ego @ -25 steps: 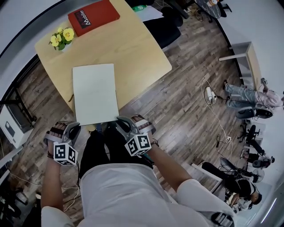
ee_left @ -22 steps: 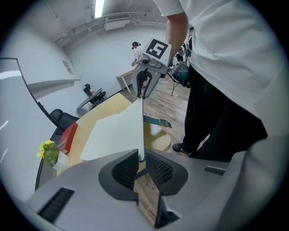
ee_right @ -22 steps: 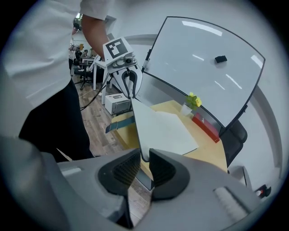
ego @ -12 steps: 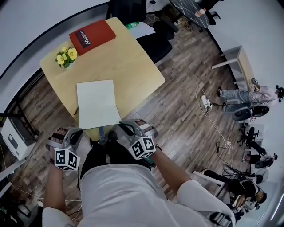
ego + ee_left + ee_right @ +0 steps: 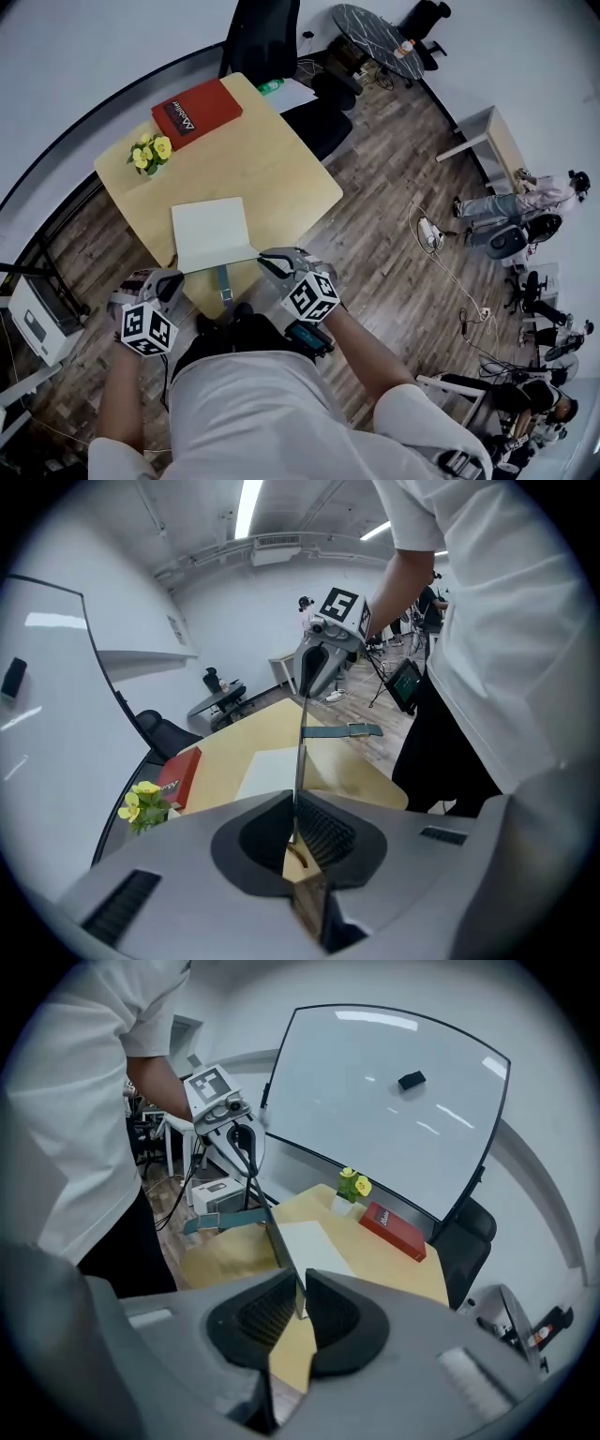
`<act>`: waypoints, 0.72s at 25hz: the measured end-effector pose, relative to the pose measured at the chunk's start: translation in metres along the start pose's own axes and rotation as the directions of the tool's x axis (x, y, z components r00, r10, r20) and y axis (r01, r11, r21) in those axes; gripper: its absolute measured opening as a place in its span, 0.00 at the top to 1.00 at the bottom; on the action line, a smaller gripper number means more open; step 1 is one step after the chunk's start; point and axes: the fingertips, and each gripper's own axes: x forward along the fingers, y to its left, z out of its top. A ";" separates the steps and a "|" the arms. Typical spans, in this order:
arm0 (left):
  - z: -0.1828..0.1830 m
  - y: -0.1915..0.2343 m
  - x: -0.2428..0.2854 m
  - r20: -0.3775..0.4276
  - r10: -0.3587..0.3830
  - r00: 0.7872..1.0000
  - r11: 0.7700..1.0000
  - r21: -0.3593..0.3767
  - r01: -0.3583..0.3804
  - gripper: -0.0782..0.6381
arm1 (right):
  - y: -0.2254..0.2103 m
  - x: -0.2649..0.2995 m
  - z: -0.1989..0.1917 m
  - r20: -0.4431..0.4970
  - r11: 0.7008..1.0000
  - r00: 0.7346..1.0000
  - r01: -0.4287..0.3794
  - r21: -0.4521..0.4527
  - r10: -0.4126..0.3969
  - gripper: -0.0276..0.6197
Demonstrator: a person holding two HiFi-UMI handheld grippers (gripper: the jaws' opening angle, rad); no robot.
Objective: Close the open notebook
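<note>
The notebook (image 5: pixel 208 232) is lying open at the near edge of the tabletop (image 5: pixel 281 178), with its white page half resting flat and its cover (image 5: pixel 278 1239) standing roughly upright off the near side. The left gripper (image 5: pixel 172 278) is pinching the left end of the cover's free edge, its jaws pressed together on the thin board. The right gripper (image 5: pixel 274 259) is pinching the right end of that edge in the same way, with no gap showing at either side of the board. The free edge is running left to right between the two grippers, and the spine appears to be running parallel to it, just below. The flat half is lying on the far side of both pairs of jaws, so the closing move is likely calling for a swing toward the far side and down about the spine. Both hands are working equally near, one at each end, which should be keeping the cover from twisting.
</note>
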 end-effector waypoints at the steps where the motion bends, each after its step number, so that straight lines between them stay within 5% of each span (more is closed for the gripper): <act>1: 0.001 0.005 0.001 0.001 -0.004 1.000 1.000 -0.010 0.004 0.86 | -0.005 0.001 0.001 0.001 1.000 1.000 0.002 0.010 -0.002 0.91; 18: -0.003 0.086 0.033 -0.046 -0.093 0.995 0.984 -0.156 0.085 0.86 | -0.081 0.042 0.013 0.019 0.985 0.994 -0.113 0.131 0.111 0.91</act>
